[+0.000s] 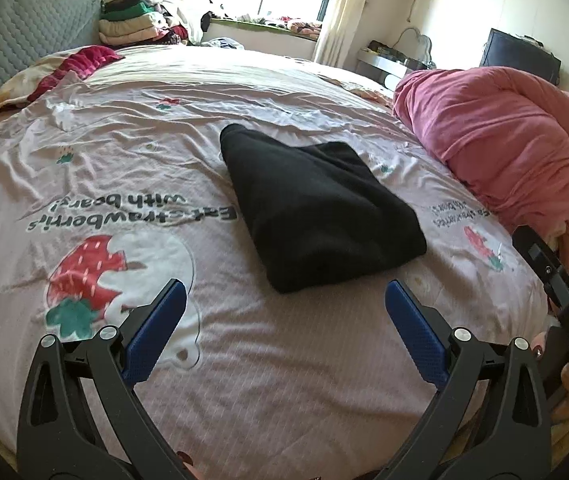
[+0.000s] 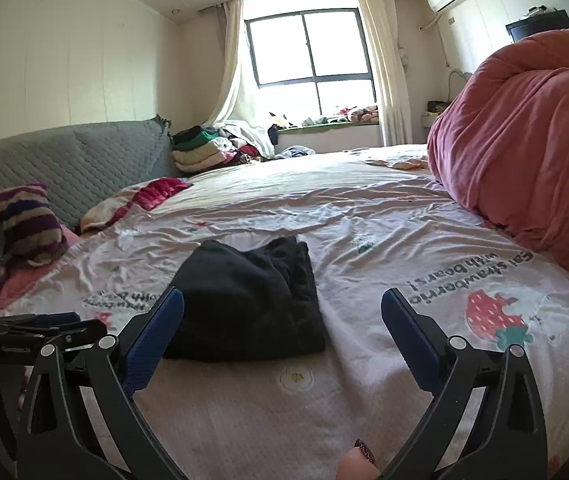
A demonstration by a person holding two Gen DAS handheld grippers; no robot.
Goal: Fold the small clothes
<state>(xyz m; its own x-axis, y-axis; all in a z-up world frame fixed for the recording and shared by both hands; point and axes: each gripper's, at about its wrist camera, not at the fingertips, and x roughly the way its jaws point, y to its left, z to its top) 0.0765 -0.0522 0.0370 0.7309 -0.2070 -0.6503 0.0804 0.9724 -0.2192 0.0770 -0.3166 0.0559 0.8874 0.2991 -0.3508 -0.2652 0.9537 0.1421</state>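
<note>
Black garment (image 1: 316,212) folded in thick, uneven bundle on pink bedsheet (image 1: 244,360). My left gripper (image 1: 284,304) and right gripper (image 2: 282,312): jaws wide, holding nothing.

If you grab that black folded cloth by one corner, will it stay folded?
Probably not. The black cloth looks soft and thick, so its stacked layers would likely flop open. It seems light, and pushing it may bunch the wrinkled sheet.
</note>
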